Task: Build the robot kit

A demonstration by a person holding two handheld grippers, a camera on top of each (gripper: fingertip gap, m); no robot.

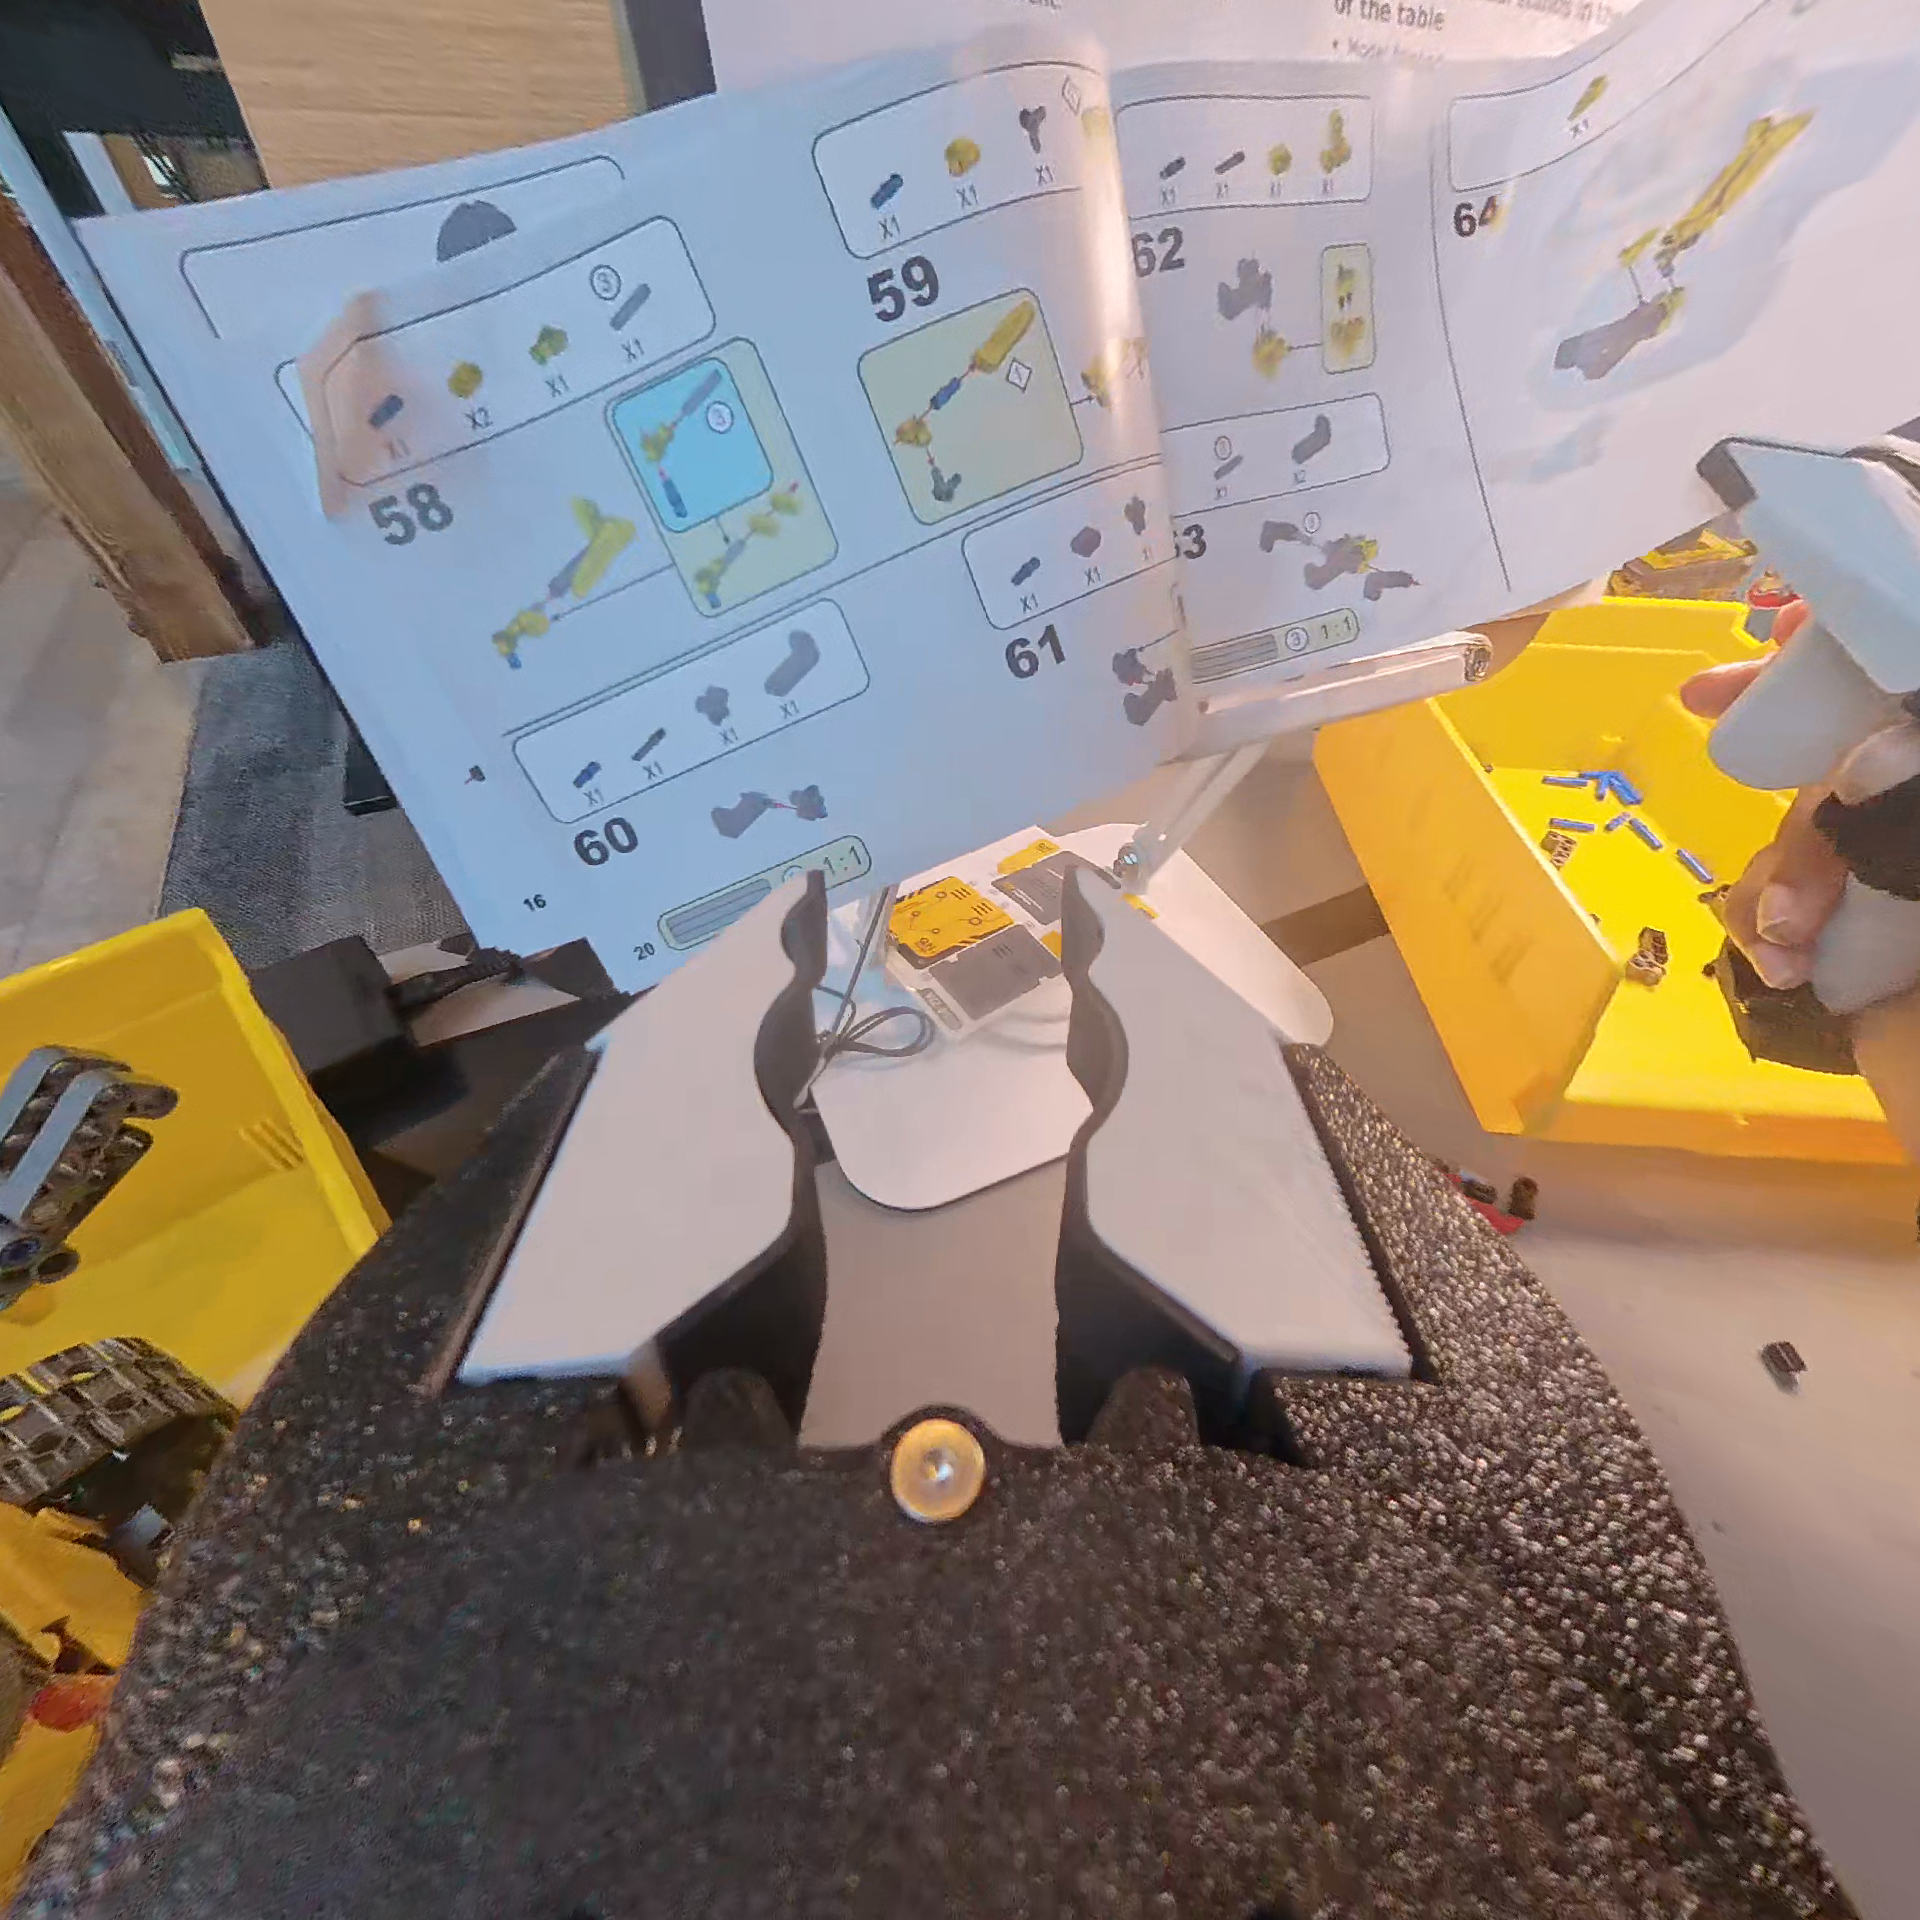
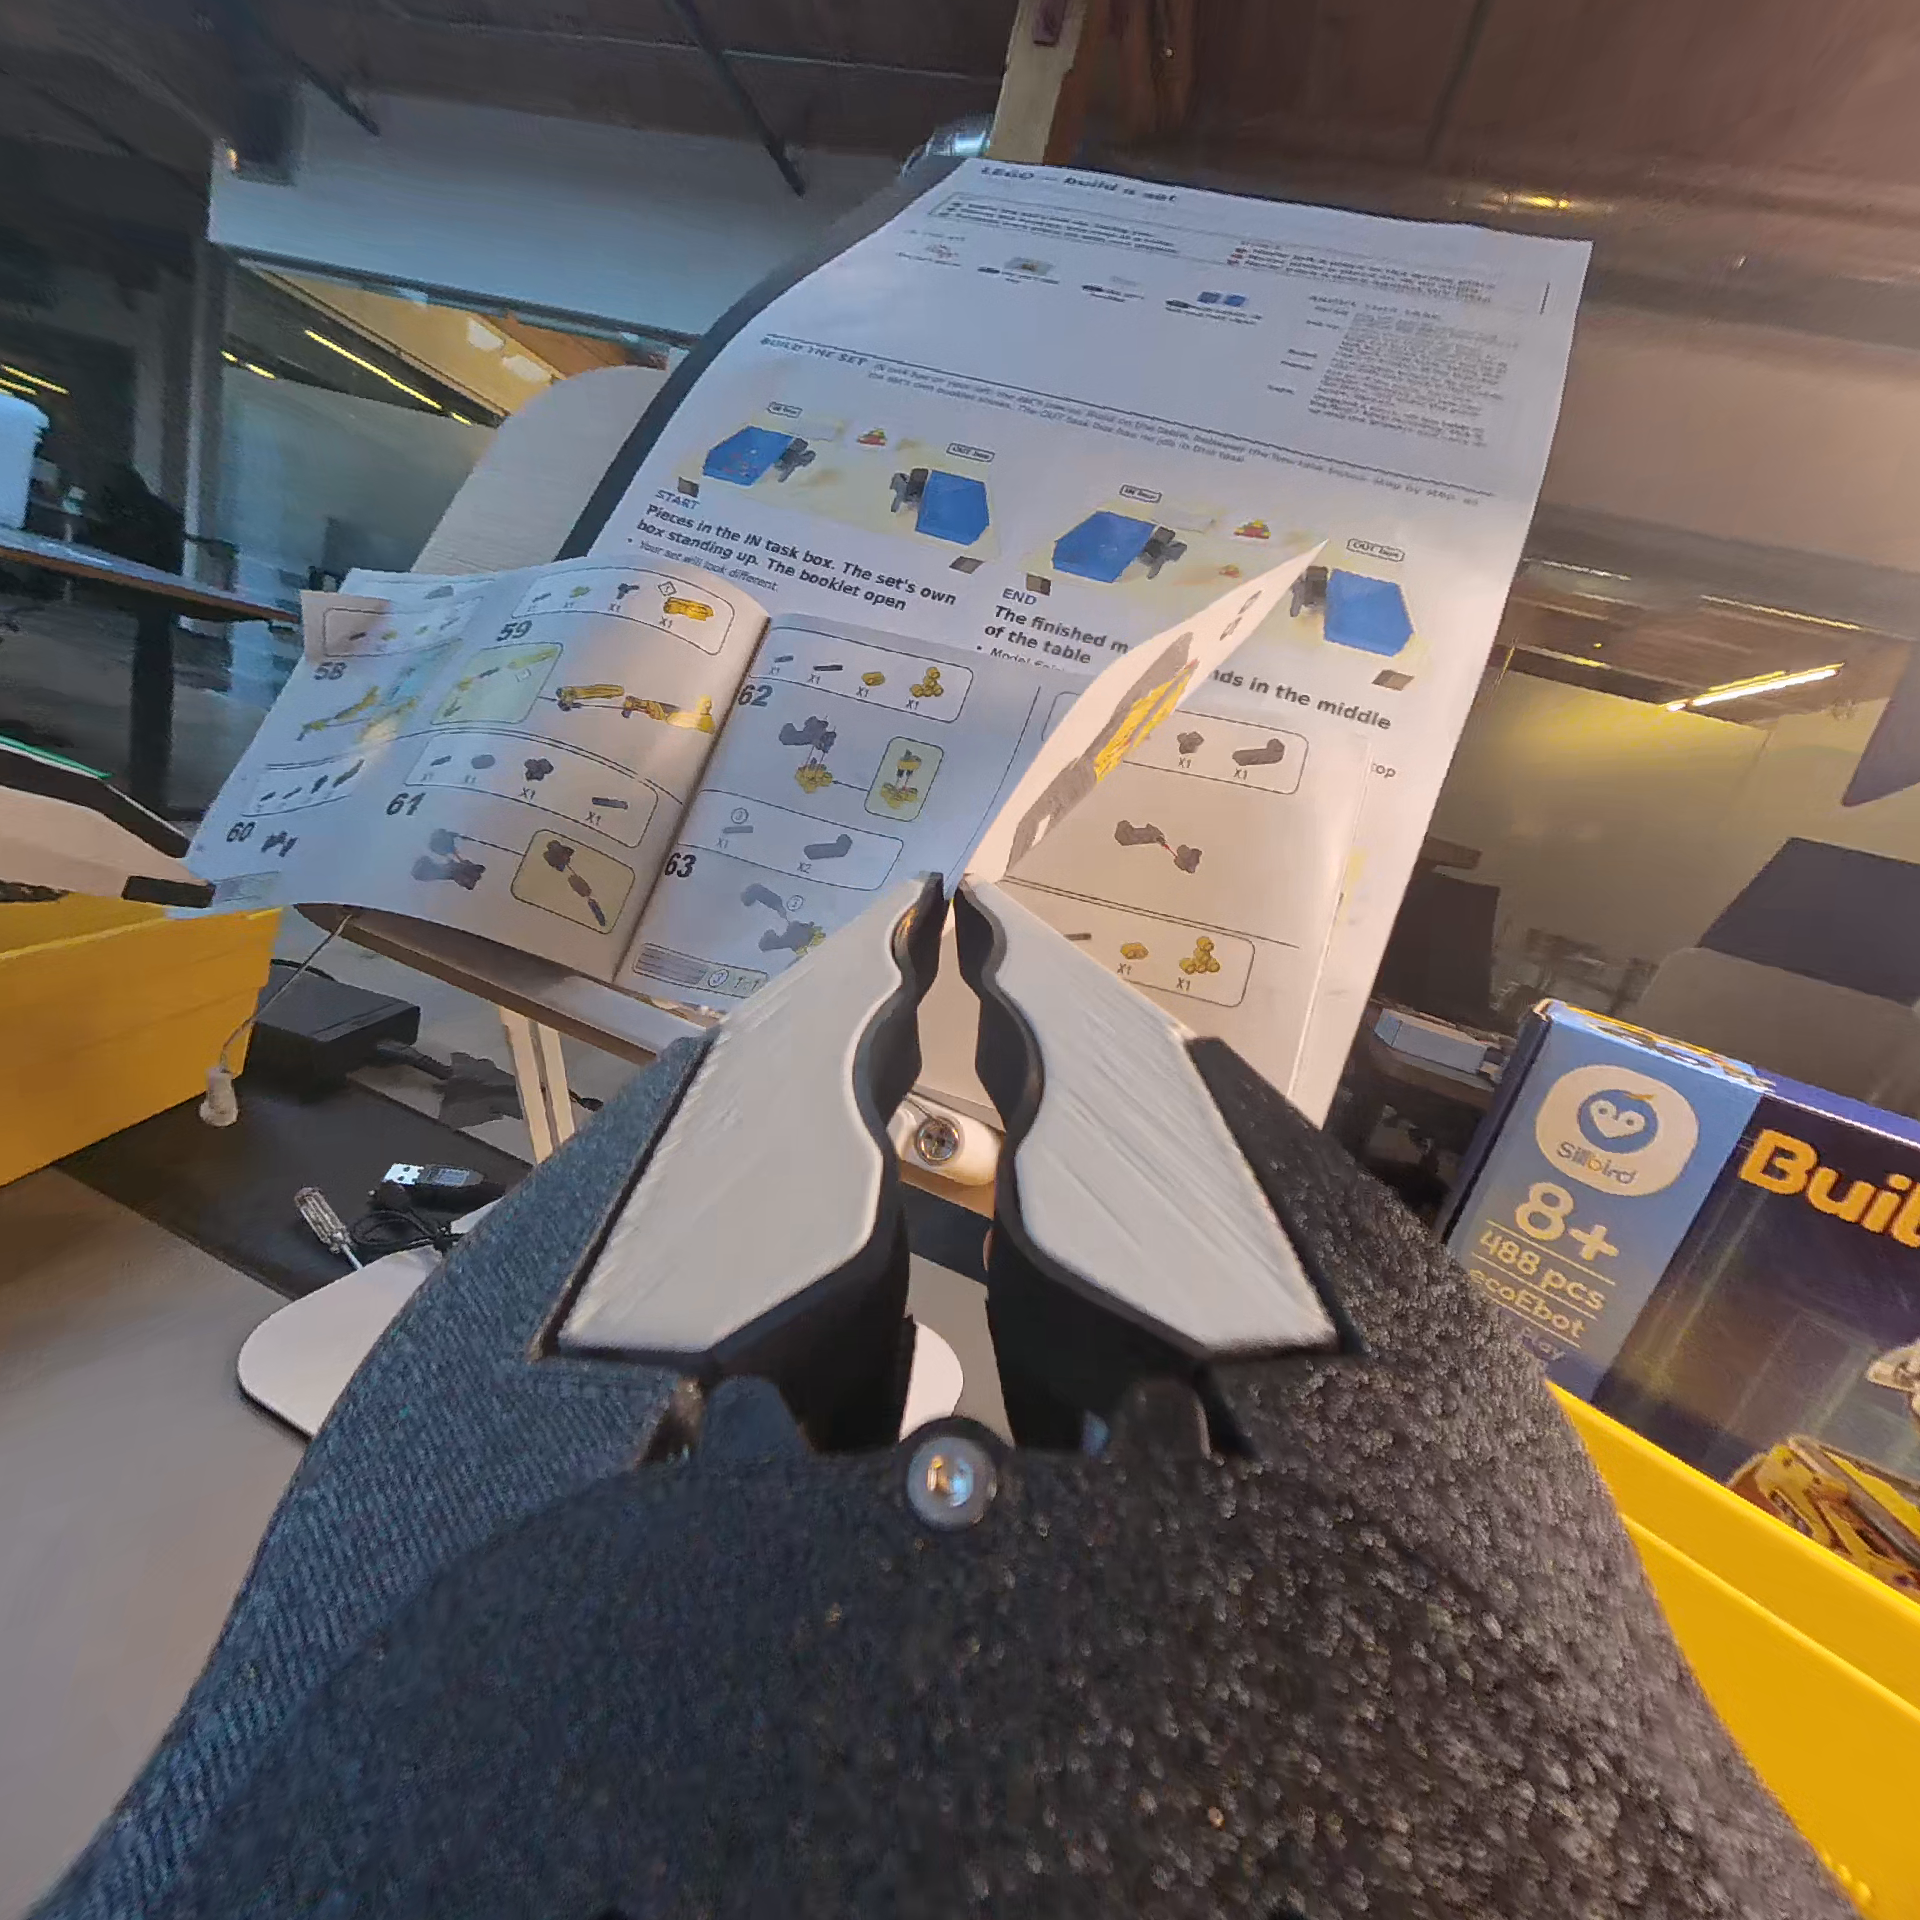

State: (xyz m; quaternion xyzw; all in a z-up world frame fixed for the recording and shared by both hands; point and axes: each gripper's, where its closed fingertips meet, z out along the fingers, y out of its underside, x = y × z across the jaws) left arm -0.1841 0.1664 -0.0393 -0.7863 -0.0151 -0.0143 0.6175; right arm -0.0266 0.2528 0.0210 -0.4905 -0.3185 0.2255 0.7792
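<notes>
Paper page (image 2: 1132, 727) is being pinched at its lower corner by the right gripper (image 2: 949, 896), and risks being torn from the booklet (image 2: 582, 748); the left gripper (image 1: 940, 899) is being held spread, empty.

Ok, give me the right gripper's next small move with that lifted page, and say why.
Probably carry the page leftward over the open booklet. The right gripper is shut on its lower corner, and the page stands mid-turn above the booklet's right side. The left gripper hangs open, holding nothing.

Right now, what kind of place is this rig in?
Likely a workshop or lab bench set up for building a brick model kit: an open instruction booklet on a stand, yellow bins of small parts, the kit's box, exposed ceiling overhead.
</notes>
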